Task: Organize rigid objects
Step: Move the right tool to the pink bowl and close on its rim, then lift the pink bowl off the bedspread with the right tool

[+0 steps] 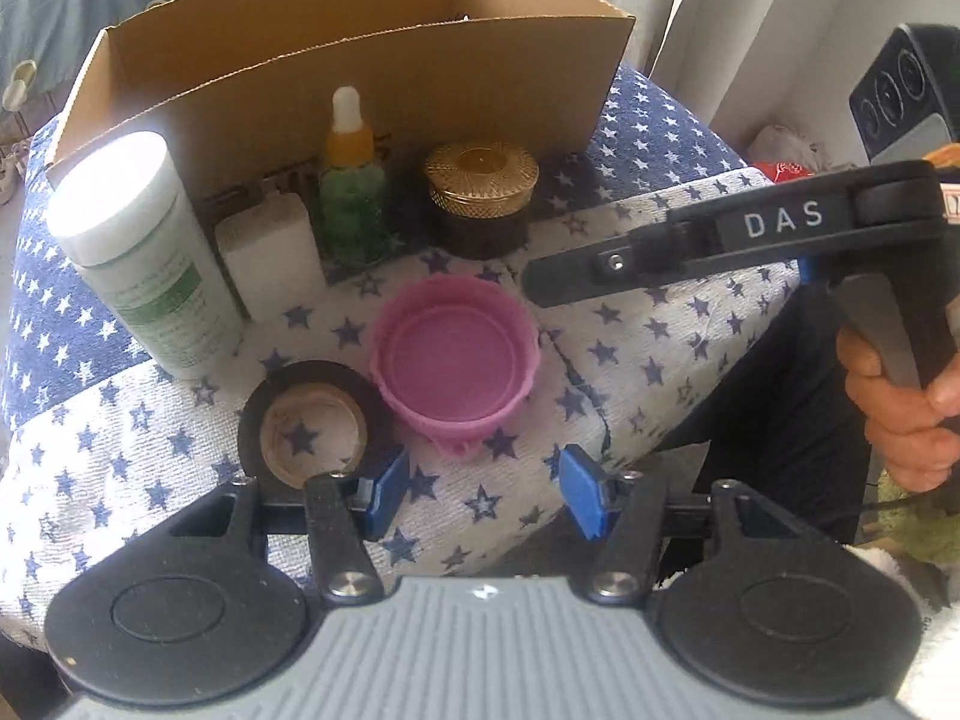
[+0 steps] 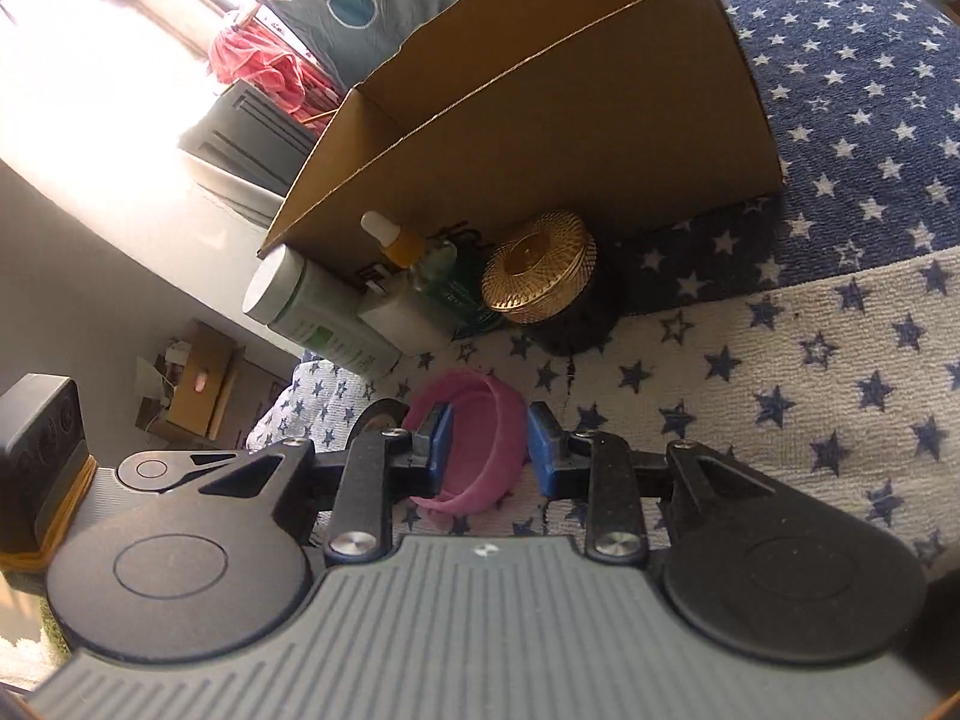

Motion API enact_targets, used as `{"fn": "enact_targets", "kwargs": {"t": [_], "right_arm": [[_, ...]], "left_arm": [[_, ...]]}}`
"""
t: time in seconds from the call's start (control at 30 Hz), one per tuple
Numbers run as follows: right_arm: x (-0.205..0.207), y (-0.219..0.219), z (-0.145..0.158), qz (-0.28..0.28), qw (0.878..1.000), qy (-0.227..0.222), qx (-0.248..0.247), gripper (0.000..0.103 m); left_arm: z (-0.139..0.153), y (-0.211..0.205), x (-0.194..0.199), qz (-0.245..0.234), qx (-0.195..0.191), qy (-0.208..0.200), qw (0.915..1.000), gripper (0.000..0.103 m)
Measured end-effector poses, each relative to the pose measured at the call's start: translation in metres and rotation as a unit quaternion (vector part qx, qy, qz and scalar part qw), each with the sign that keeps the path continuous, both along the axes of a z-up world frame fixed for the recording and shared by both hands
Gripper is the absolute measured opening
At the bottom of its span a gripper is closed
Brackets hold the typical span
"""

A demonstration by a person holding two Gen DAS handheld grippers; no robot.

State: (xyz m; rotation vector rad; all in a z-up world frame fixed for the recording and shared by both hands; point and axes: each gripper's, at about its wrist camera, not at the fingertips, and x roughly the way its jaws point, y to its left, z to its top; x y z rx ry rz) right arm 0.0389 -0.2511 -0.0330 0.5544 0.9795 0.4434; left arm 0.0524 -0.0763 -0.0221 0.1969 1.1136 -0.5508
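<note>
A pink cup stands open side up on the star-patterned blanket. A black tape roll lies flat at its left. Behind them, in front of the cardboard box, stand a white bottle, a small white block, a green dropper bottle and a gold-lidded jar. My left gripper is open just short of the cup, with nothing between its pads. My right gripper comes in from the right over the cup's far right rim. In the right wrist view my right gripper is narrowly open, and the pink cup shows behind its pads.
The box is open-topped with a divider inside. A person's hand grips the right tool's handle at the right. The blanket's edge drops off near there. A black speaker stands at the far right, and pale curtains hang behind the box.
</note>
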Motion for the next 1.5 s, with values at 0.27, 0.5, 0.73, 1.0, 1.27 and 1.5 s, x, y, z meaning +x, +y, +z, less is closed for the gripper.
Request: {"fn": "enact_targets", "kwargs": {"t": [0.27, 0.5, 0.73, 1.0, 1.27, 1.5], "right_arm": [[0.017, 0.028, -0.009, 0.036, 0.998, 0.005, -0.054, 0.029], [0.018, 0.027, -0.013, 0.03, 0.999, 0.008, -0.04, 0.019], [0.004, 0.005, -0.006, -0.002, 0.999, 0.012, -0.039, 0.018], [-0.005, -0.011, -0.014, -0.038, 0.998, 0.032, -0.024, 0.02], [-0.003, -0.011, -0.02, -0.052, 0.998, 0.041, -0.018, 0.02], [-0.003, -0.012, -0.024, -0.053, 0.998, 0.042, -0.006, 0.02]], "left_arm": [[-0.015, -0.012, 0.007, 0.013, 0.02, -0.005, 0.9997, 0.056], [-0.014, -0.015, 0.009, 0.011, 0.005, 0.001, 0.9999, 0.056], [-0.016, -0.035, 0.008, -0.024, -0.005, -0.007, 0.9997, 0.056], [-0.015, -0.04, 0.006, -0.05, 0.005, -0.021, 0.9985, 0.058], [-0.021, -0.046, 0.014, -0.057, 0.026, -0.022, 0.9978, 0.064], [-0.023, -0.049, 0.021, -0.052, 0.03, -0.025, 0.9979, 0.068]]}}
